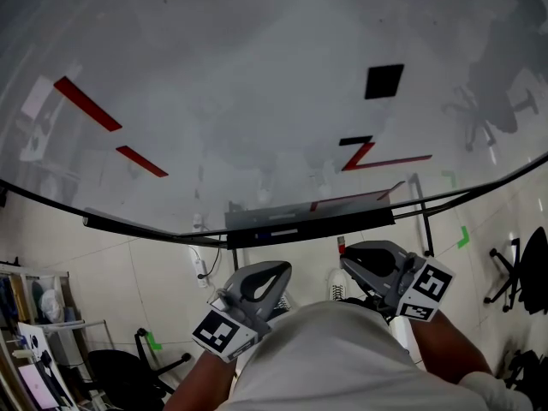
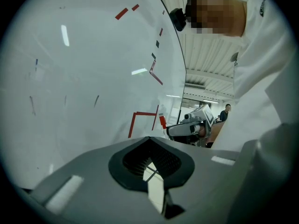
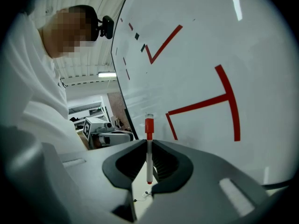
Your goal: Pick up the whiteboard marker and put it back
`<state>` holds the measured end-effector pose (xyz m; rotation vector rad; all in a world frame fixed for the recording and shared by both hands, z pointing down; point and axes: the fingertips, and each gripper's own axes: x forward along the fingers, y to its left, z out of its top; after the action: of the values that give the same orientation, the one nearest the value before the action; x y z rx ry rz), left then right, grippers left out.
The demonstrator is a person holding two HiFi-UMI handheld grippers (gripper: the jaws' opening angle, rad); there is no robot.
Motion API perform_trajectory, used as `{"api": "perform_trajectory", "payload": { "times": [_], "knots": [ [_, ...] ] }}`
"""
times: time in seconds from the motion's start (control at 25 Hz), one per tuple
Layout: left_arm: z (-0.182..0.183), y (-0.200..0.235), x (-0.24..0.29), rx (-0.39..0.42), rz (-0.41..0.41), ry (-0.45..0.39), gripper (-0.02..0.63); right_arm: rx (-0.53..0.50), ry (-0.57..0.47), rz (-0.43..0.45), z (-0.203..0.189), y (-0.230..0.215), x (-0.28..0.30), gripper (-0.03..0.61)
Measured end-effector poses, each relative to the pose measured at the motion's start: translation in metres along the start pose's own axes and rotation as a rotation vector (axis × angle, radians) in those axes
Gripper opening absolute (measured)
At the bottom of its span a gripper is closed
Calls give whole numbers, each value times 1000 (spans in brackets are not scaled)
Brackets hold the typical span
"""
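A whiteboard marker (image 3: 149, 149) with a red cap stands upright between the jaws of my right gripper (image 3: 149, 143), which is shut on it. Its cap pokes out above the jaw tips, close to the whiteboard (image 3: 201, 55). In the head view the right gripper (image 1: 353, 262) hangs just below the board's tray (image 1: 282, 228), and the marker's red cap (image 1: 341, 247) shows at its tip. The left gripper (image 2: 150, 138) is shut with nothing in it. It sits to the left, level with the right gripper (image 2: 191, 127), below the whiteboard (image 1: 257, 101).
Red strokes (image 1: 377, 157) and black squares (image 1: 384, 81) mark the board. Below it is a tiled floor with green tape (image 1: 463, 237), office chairs at right (image 1: 524, 272) and lower left (image 1: 128, 371), and a shelf unit (image 1: 38, 332) at far left.
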<state>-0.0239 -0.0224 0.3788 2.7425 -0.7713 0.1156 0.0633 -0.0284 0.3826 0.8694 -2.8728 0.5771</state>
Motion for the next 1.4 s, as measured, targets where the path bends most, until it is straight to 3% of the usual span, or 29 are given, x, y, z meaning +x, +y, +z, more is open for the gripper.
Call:
{"api": "perform_trajectory", "payload": {
  "times": [0.16, 0.36, 0.64, 1.2, 1.4],
  "knots": [
    [-2, 2, 0, -19, -2, 8, 16, -5, -2, 3, 1, 3, 0, 35],
    [-9, 5, 2, 15, 16, 42, 16, -11, -6, 0, 2, 3, 0, 37],
    [1, 3, 1, 11, 0, -7, 17, -15, 4, -6, 0, 2, 1, 35],
    [-7, 5, 3, -19, 24, 19, 17, -30, 27, -15, -2, -3, 4, 35],
    [-17, 11, 3, -26, 59, 61, 17, -165, 142, -101, -20, -19, 10, 35]
  ]
}}
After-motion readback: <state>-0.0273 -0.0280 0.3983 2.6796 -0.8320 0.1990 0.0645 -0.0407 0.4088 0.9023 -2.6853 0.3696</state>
